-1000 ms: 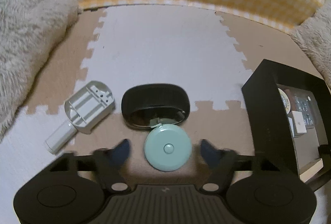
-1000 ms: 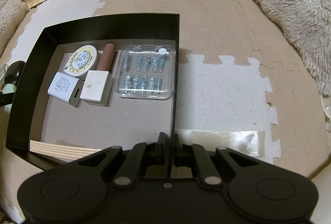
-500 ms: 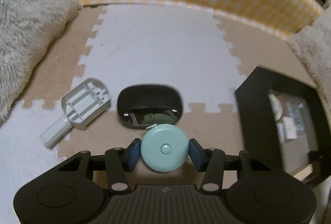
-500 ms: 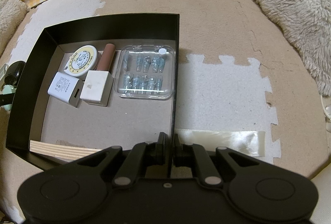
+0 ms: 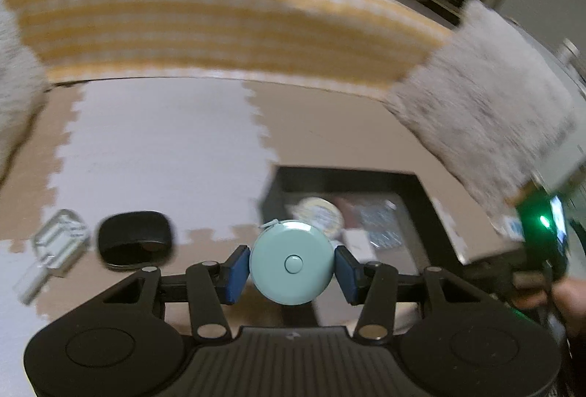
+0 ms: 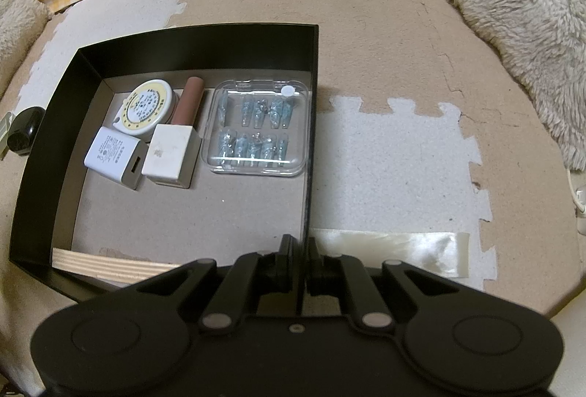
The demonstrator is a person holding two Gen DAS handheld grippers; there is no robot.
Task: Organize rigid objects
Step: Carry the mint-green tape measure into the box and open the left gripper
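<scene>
My left gripper (image 5: 292, 265) is shut on a round mint-green tape measure (image 5: 293, 263) and holds it raised, just in front of the black box (image 5: 344, 177). A black case (image 5: 134, 239) and a grey plastic holder (image 5: 58, 247) lie on the mat to the left. My right gripper (image 6: 300, 261) is shut on the right wall of the black box (image 6: 309, 155). Inside the box lie a round yellow-white tape measure (image 6: 146, 107), a brown tube (image 6: 187, 100), a white charger (image 6: 115, 159), a white block (image 6: 171, 151) and a clear case of small blue parts (image 6: 256, 127).
Beige and white foam puzzle mats cover the floor. A yellow checked cushion (image 5: 219, 27) runs along the back. Fluffy cream rugs lie at the right (image 6: 520, 12) and the left. A strip of clear tape (image 6: 395, 250) lies right of the box. A wooden slat (image 6: 110, 263) sits in the box's near end.
My left gripper closed on the mint tape measure, lifted it off the mat and swung right toward the black box. The right gripper has stayed on the box wall.
</scene>
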